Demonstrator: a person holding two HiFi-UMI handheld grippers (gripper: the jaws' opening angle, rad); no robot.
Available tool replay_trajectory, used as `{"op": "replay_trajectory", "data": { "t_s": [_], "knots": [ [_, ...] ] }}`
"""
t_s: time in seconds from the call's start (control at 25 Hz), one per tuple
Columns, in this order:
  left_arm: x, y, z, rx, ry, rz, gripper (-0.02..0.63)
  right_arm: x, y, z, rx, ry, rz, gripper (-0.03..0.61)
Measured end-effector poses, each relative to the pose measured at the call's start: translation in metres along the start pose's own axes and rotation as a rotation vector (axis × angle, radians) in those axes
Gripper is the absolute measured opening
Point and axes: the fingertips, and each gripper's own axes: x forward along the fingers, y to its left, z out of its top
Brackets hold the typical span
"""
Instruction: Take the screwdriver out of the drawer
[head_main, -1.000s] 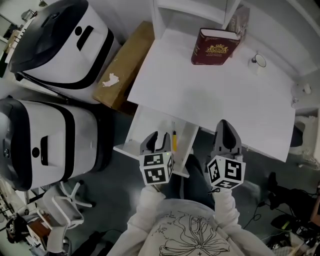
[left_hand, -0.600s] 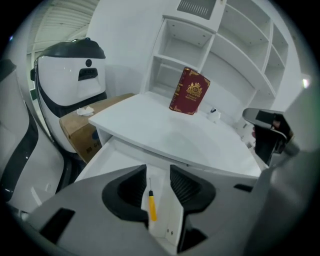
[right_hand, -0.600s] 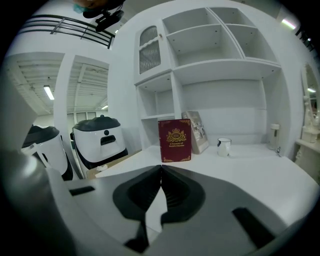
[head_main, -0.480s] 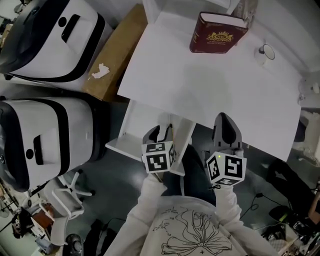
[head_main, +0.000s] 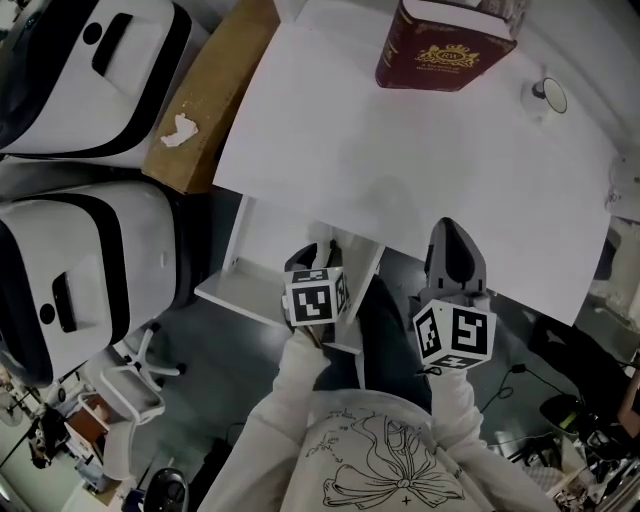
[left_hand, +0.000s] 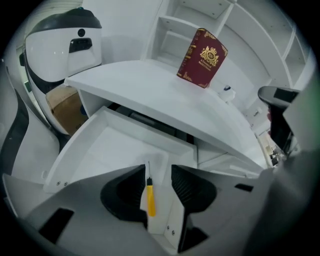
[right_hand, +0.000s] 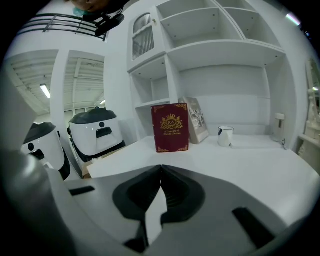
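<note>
Now poised over the open drawer (left_hand: 100, 145) beneath the tabletop (left_hand: 150, 85) with the left gripper (left_hand: 159, 167), spreading its fingers (left_hand: 131, 187) wider on either side of the yellow-handled screwdriver (left_hand: 149, 197) without touching it. Lying flat in the drawer, close to its right wall. Holding the right gripper (right_hand: 161, 167) with fingers (right_hand: 175, 192) pressed together on nothing, facing an upright red book (right_hand: 170, 127).

White desk (head_main: 420, 150), shelves (right_hand: 220, 45) (also white), dark floor (head_main: 220, 350)
</note>
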Motion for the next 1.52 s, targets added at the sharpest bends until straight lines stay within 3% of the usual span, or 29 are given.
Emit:
{"op": "replay_trajectory", "data": {
  "t_s": [0.6, 1.36, 1.52],
  "knots": [
    [0.073, 0.014, -0.050, -0.032, 0.189, 0.013, 0.149, 0.023, -0.008, -0.033, 0.011, 0.065, -0.002, 0.003],
    [0.115, 0.031, -0.084, -0.137, 0.295, 0.018, 0.147, 0.024, -0.013, -0.065, 0.019, 0.115, -0.026, 0.003],
    [0.117, 0.037, -0.087, -0.126, 0.295, 0.060, 0.105, 0.024, -0.013, -0.068, 0.021, 0.119, -0.028, 0.003]
  ]
}}
